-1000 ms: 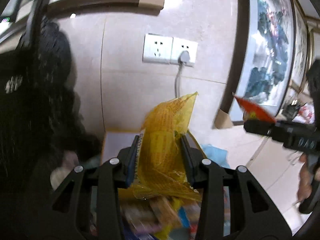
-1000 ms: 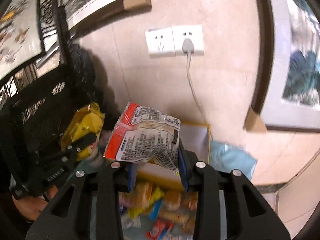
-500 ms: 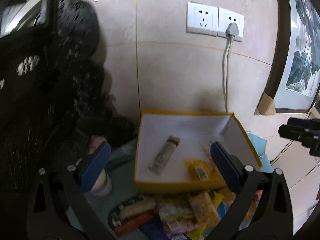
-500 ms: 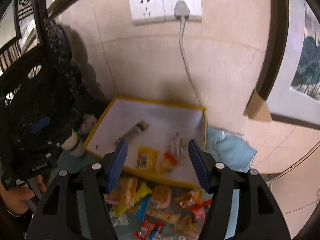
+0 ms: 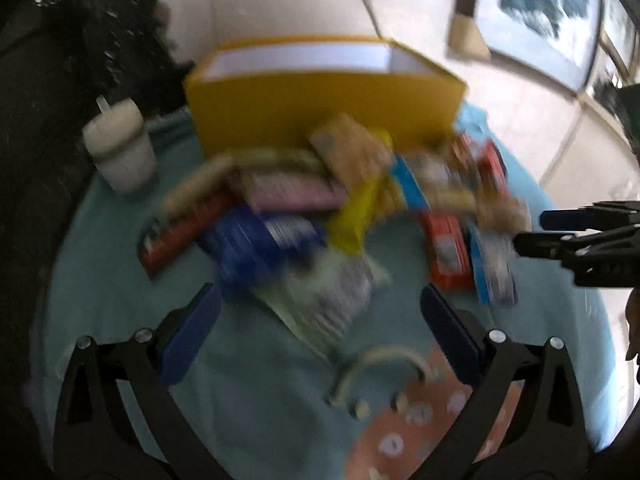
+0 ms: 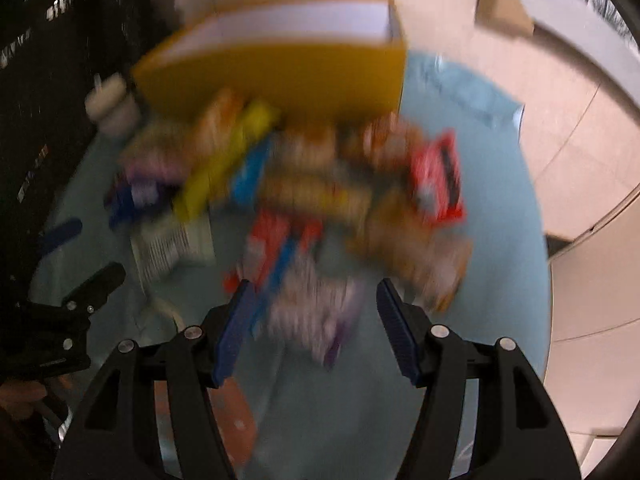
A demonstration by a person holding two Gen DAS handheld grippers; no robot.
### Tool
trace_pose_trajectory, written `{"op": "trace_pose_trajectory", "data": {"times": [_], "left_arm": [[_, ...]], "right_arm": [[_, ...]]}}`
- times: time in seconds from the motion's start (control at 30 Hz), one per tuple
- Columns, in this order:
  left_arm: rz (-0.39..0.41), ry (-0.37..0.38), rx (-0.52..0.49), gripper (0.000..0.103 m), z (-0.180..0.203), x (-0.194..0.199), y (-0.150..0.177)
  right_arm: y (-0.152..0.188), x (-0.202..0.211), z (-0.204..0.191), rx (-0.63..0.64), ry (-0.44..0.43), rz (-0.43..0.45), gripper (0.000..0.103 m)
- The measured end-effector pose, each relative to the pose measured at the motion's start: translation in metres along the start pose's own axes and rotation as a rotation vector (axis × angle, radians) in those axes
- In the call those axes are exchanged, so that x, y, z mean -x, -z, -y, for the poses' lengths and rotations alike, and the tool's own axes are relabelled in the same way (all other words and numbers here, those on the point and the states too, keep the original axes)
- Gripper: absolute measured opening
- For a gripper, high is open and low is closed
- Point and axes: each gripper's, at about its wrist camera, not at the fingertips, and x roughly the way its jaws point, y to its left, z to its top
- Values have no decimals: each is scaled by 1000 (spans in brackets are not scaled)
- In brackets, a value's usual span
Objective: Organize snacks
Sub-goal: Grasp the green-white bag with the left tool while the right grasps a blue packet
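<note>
Left wrist view: we held the left gripper with its jaws spread fully apart and nothing gripped; both blue pads stood clear of every packet. It pointed steeply down at the teal cloth. Directly ahead of the pads lay a pale packet with dark print, not touched. Beyond it we saw the snack pile: a blue packet, a yellow packet, a pink packet, a dark red bar and red packets. The frame was blurred, so we could not read any label. Behind the pile stood the yellow box, open at the top with a white inner wall; from this angle we could not tell what it contained. A white cup with a lid stood on the cloth to the left of the box.

In the right wrist view we held the right gripper about half open, also angled steeply down and empty. A pale purple-edged packet lay on the cloth beneath the gap between its pads, with no pad visibly pressing on it. The same pile lay ahead, just in front of the box.
</note>
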Motion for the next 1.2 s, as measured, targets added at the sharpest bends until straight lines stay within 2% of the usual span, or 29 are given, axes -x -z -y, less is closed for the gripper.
{"op": "trace_pose_trajectory", "data": {"times": [0.1, 0.27, 0.47, 0.53, 0.67, 0.7, 0.73, 0.77, 0.8, 0.87, 0.9, 1.03, 1.2], "left_arm": [[-15, -7, -12, 101, 7, -7, 13], [-41, -14, 49, 101, 3, -24, 16], [-46, -43, 81, 101, -1, -51, 0], [-65, -48, 94, 101, -2, -64, -6], [-82, -70, 90, 101, -6, -80, -12], [-96, -61, 88, 100, -8, -83, -12], [-105, -48, 88, 94, -11, -85, -11], [-100, -35, 83, 91, -13, -85, -10], [-89, -35, 71, 78, -14, -83, -10], [-67, -27, 100, 60, -26, -77, -7], [-61, -11, 114, 55, -30, -75, -6], [-48, 51, 129, 46, -38, -65, 1], [-20, 85, 118, 45, -33, -40, 16]], "right_arm": [[12, -8, -10, 41, 7, -15, 64], [13, -20, -15, 53, 25, -32, 64], [3, -39, -17, 46, 55, -47, 64], [-1, -49, -20, 48, 64, -59, 69], [-4, -65, -28, 64, 83, -83, 70], [-3, -65, -30, 71, 86, -72, 67], [-2, -64, -33, 89, 80, -63, 62], [-2, -63, -36, 107, 68, -57, 42], [-2, -62, -40, 129, 64, -57, 22], [-1, -60, -46, 154, 61, -65, 19], [0, -60, -46, 151, 50, -65, 18], [8, -56, -44, 106, 33, -49, 18], [13, -38, -32, 92, 7, -21, 18]]}}
